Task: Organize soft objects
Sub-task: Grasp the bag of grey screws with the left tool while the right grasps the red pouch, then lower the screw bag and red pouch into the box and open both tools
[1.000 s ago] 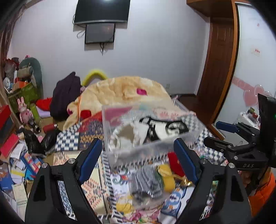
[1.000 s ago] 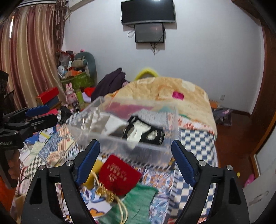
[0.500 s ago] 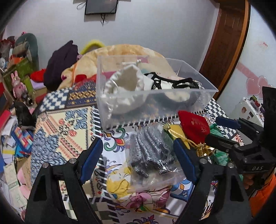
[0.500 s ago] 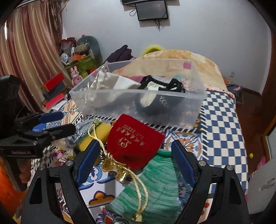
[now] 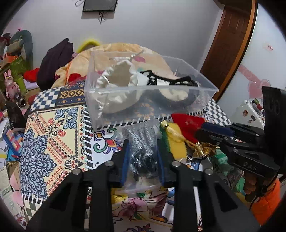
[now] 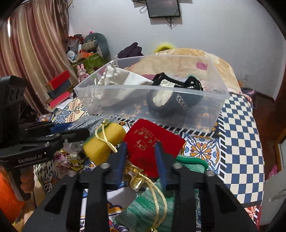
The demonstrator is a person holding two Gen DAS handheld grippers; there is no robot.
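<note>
Two grippers: both work over a bed point(image 5: 53, 135) under a patterned, checkered cloth.
Room: white wall, dark screen point(image 6: 163, 8) high up, curtain point(image 6: 32, 53) far left, wooden door point(image 5: 227, 44) far right.
Bin point(image 5: 143, 89): clear, mid-bed, holding a cream pouch point(image 5: 116, 80) and a black item point(image 6: 175, 101).
Left gripper point(image 5: 143, 153): pinching a bag point(image 5: 143, 139) of grey, ribbed cloth, near the bin.
Right gripper point(image 6: 141, 153): pinching a red pouch point(image 6: 152, 142) with gold cord.
Sponge point(image 6: 103, 142): yellow, just left of the red pouch.
Green cloth point(image 6: 148, 203): knitted, nearest.
</note>
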